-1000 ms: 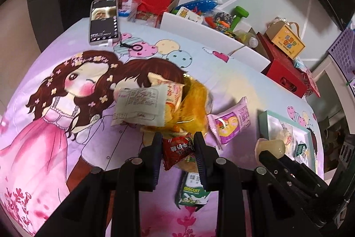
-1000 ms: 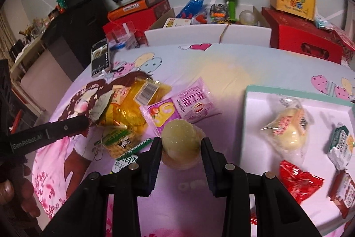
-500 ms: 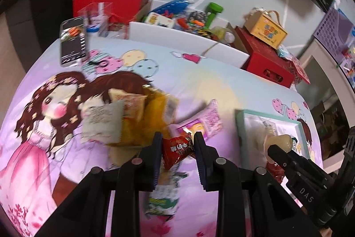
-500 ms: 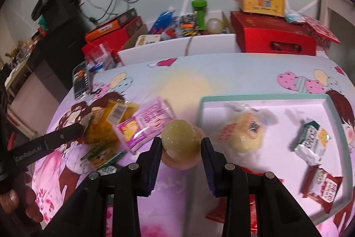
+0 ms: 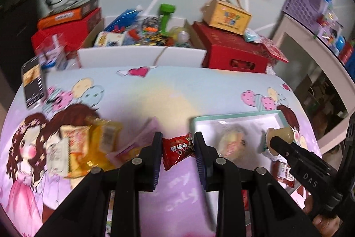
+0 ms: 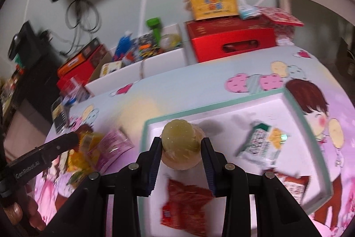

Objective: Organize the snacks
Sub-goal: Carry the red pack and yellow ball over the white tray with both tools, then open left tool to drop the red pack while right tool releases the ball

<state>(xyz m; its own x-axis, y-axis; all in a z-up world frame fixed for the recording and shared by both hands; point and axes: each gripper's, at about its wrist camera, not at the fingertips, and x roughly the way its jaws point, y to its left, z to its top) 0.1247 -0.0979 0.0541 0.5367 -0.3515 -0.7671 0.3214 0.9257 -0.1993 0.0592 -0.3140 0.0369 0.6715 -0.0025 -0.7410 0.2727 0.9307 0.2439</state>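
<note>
Both tongs have moved from the loose snack pile toward the tray (image 6: 297, 108). Jelly cup (image 6: 180, 148): clamped between the right gripper (image 6: 180, 153) jaws, now above the tray's near-left corner. Red candy packet (image 5: 177, 151): pinched by the left gripper (image 5: 177, 154), held just left of the tray. Green-white packet (image 6: 261, 144): right of the right tongs, in the tray. Yellow packets (image 5: 88, 148): left of the left tongs, on the cartoon tablecloth (image 5: 177, 90).
</note>
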